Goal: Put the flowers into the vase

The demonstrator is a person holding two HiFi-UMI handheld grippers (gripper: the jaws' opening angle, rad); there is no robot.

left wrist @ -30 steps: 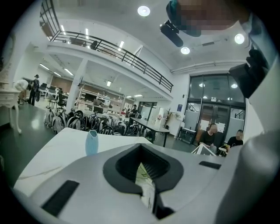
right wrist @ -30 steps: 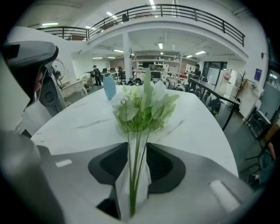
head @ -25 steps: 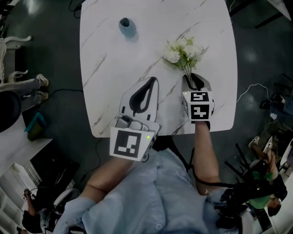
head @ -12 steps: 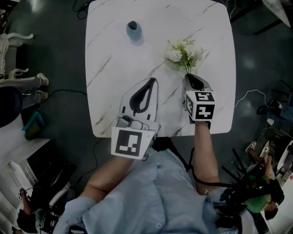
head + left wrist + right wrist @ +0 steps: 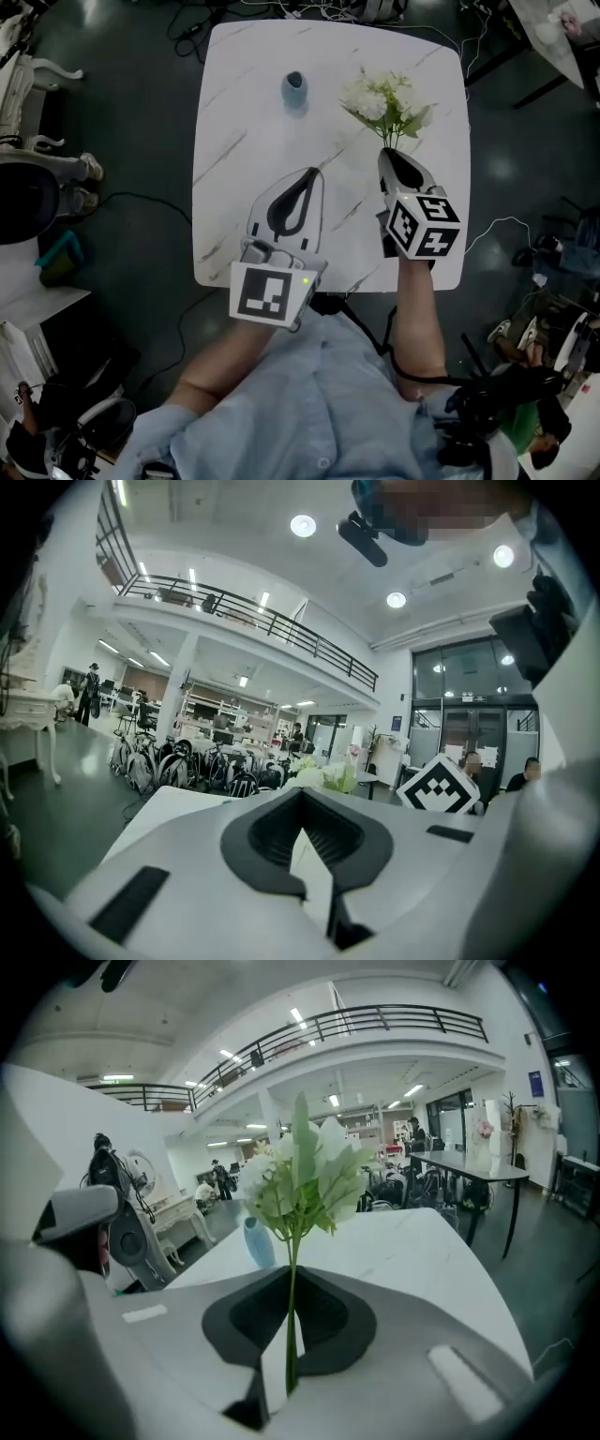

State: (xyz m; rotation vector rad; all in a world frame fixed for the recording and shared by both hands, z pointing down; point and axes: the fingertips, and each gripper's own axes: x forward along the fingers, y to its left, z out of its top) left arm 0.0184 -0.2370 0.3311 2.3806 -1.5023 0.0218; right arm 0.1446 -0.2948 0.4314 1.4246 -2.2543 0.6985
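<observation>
**Bench scene.** 1 bunch of white flowers (image 5: 384, 99) is held upright over the white marbled bench (image 5: 242, 217), its stem clamped in the just-closed fingers of the right gripper (image 5: 387, 157). 1 blue vase (image 5: 294, 91) stands near the far edge, left of the flowers and apart from them. The left gripper (image 5: 310, 175) has its fingers together, empty. The dark floor (image 5: 141, 131) surrounds the bench.

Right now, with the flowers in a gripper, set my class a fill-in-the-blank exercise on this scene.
1. The flowers are held by the ____ gripper.
2. Its jaws are shut on the ____.
3. The vase on the white table is ____ in colour.
4. In the head view the vase stands to the ____ of the flowers.
Answers: right; stem; blue; left.
Note: the right gripper's jaws have just been closing, stem between them.
</observation>
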